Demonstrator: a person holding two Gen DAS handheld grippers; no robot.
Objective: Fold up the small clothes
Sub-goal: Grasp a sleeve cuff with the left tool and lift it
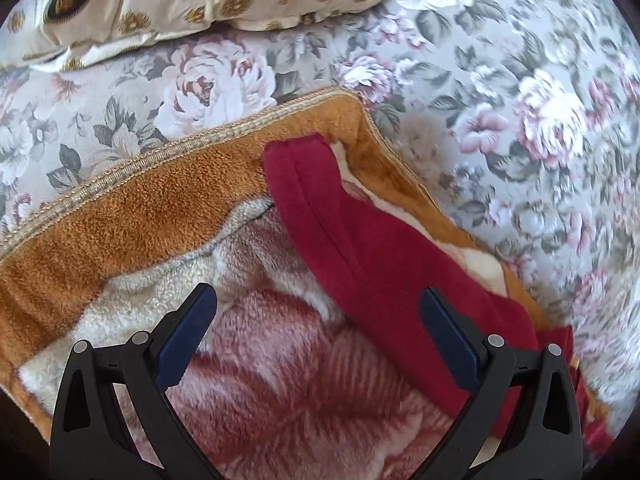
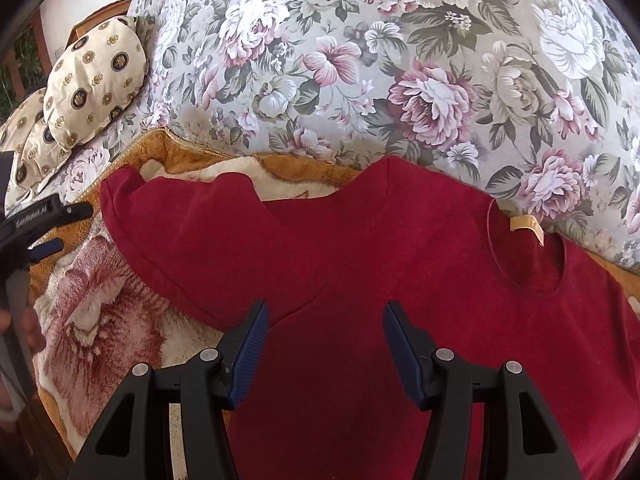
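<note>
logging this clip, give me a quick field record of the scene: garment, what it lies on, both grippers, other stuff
garment: red t-shirt, spread flat, neck label showing
sleeve: one sleeve lies stretched out near the left gripper
surface: plush blanket with orange border, over a floral bedspread
left gripper: open, holding nothing
right gripper: open above the shirt body, holding nothing
other: patterned cream pillow
fold state: not yet folded
</note>
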